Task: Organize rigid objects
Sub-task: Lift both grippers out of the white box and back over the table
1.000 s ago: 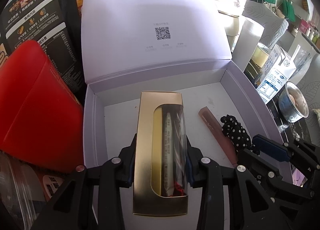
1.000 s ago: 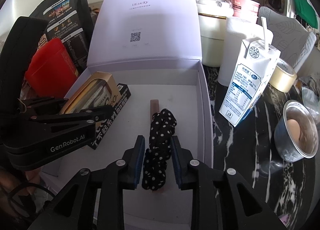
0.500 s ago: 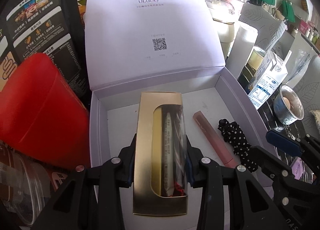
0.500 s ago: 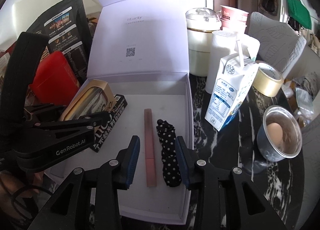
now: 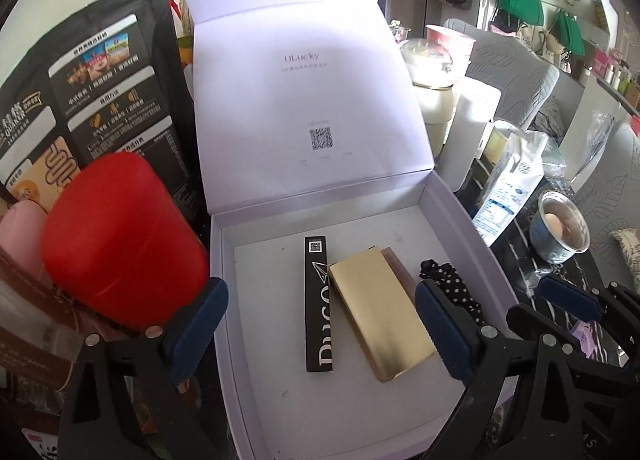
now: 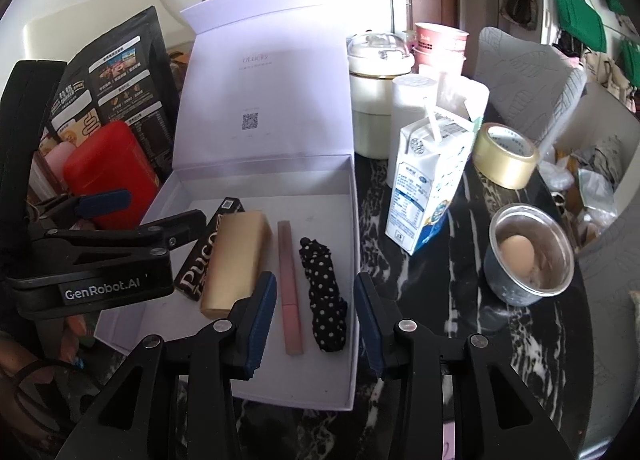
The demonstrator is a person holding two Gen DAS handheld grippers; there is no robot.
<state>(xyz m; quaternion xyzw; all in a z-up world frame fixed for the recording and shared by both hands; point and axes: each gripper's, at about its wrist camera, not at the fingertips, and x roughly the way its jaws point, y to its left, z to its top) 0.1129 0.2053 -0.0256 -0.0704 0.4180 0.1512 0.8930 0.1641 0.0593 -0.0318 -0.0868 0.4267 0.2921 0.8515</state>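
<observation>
Released since the earlier frames: gold box, previously clamped in the left hand-held gripper, now lying flat in the white gift box, face down, tilted slightly; polka-dot scrunchie, previously pinched by the right hand-held gripper, now lying loose on the box floor

Largest to smallest:

Black marble table, carrying everything listed below

White gift box, lid propped upright behind the tray, QR code printed inside the lid

Black printed pouch, standing left of the lid

Red container, just beside the left wall of the gift box

Milk carton with straw, right of the gift box; tape roll and metal cup holding an egg further right

Left hand-held gripper: jaws opening, standing wide apart above the tray, nothing pressed between the pads; gold box and black carton below the gap

Right hand-held gripper: jaws opening, apart, clear of the items; pink tube and scrunchie lying beyond the gap, not gripped

Gold box: middle of the tray, touching the black carton on its left and overlapping the pink tube on its right in the left wrist view

Pink tube: between gold box and scrunchie, lengthwise

Scrunchie: nearest the right wall of the tray
</observation>
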